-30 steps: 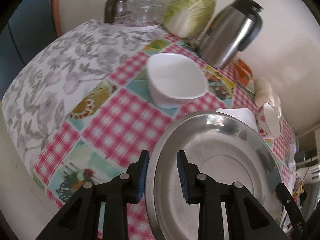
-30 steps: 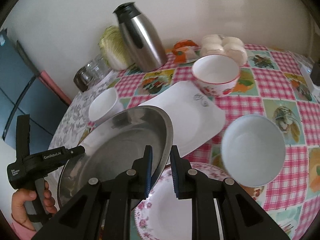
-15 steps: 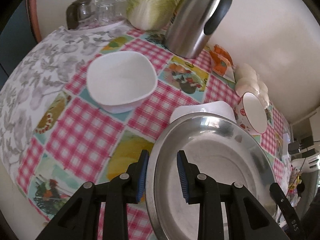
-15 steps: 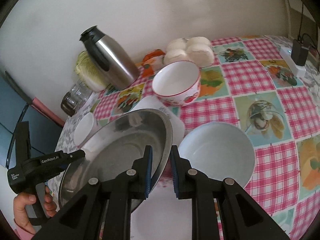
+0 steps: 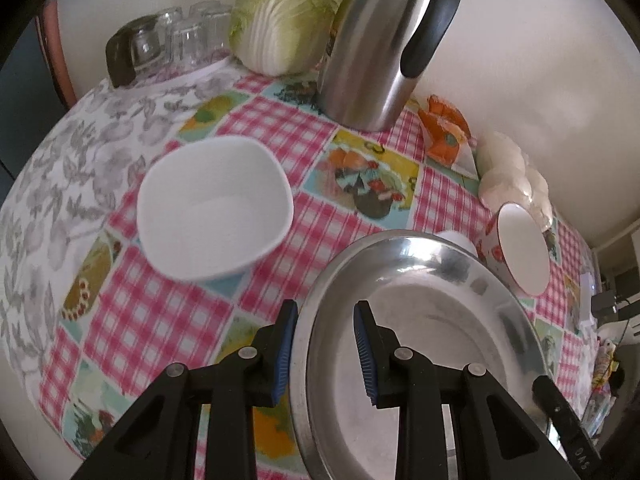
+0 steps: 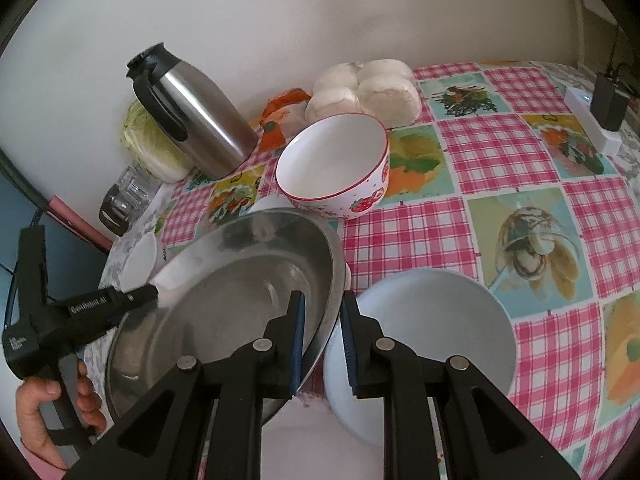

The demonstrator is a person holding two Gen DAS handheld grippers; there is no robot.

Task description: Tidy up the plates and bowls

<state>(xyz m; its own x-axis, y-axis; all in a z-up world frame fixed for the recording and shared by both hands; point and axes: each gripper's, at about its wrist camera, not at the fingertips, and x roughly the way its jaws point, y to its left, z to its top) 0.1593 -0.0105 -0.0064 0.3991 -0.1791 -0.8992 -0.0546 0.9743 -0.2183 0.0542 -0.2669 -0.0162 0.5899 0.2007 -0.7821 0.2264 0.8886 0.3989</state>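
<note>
A: What is that big round thing made of?

B: The steel plate (image 5: 420, 344) is shiny metal, shallow, with a raised rim. It hangs tilted over the bench (image 6: 500, 152). The left claw (image 5: 325, 350) pinches its rim on one side, one blue ribbed pad under and one inside. The right claw (image 6: 322, 336) is nearly closed and pinches the opposite rim.

A: And around the steel plate?

B: Just beyond its far rim stands a round china bowl (image 6: 334, 168) with a red edge and strawberry print. Beside the plate on the right claw's side sits a pale smooth bowl (image 6: 424, 328), close to the rim. On the left claw's side a white bowl (image 5: 214, 208) with softly squared corners sits apart. A white flat dish (image 6: 172, 284) peeks from under the plate.

A: Any free room?

B: The glossy checked cloth (image 6: 472, 140) lies bare past the china bowl. Behind the plate a brushed steel jug (image 5: 378, 40) with a black handle, a leafy cabbage (image 5: 284, 16) and clear glasses (image 5: 180, 40) line the wall.
</note>
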